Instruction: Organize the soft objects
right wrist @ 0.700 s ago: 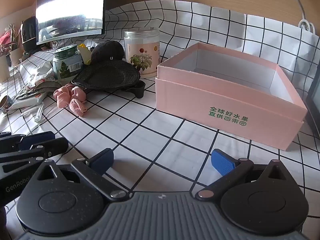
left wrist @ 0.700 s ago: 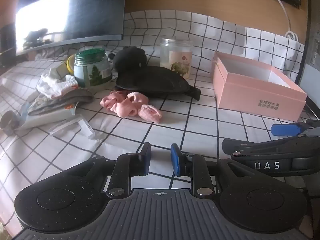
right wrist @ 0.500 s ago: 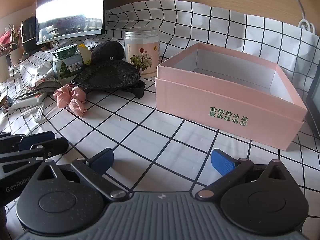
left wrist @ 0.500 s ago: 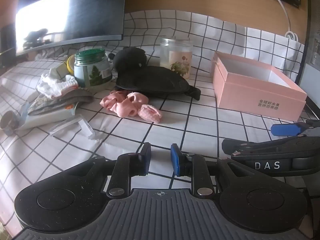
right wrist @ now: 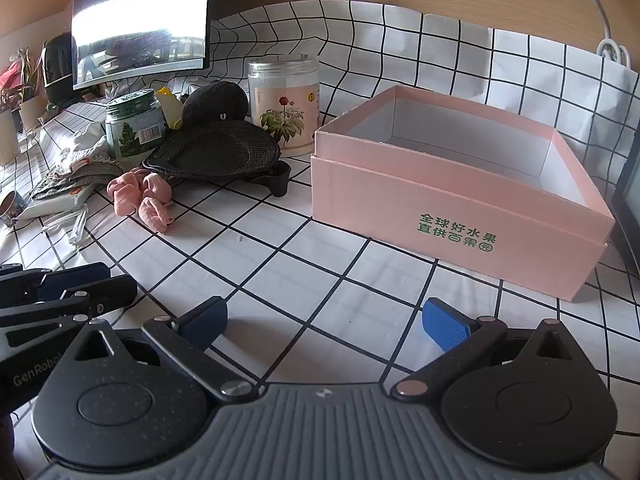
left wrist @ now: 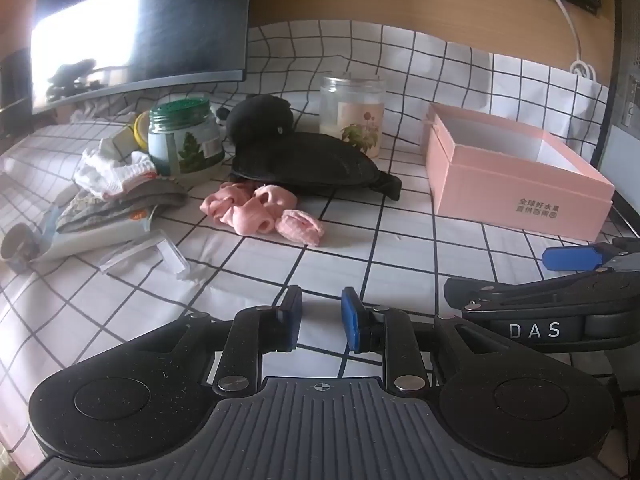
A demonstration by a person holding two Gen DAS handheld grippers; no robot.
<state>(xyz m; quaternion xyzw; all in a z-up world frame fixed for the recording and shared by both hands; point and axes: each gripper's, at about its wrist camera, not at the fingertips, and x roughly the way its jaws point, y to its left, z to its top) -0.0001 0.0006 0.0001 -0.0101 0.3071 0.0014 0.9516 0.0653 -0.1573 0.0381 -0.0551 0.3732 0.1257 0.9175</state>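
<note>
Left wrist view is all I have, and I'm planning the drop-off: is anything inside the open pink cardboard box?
Observer: In the right wrist view the pink cardboard box shows a white floor with nothing on it. Its near wall hides the front strip.
Operator: Is the right gripper free to pick something up?
Observer: Yes. The right gripper stands wide open over the checked cloth, with nothing between its blue pads.

Pink box [right wrist: 460,200], pink socks [left wrist: 260,210], black-gridded white tablecloth [right wrist: 320,280]

Probably home desk: monitor [left wrist: 140,28], jars [left wrist: 352,114]
</note>
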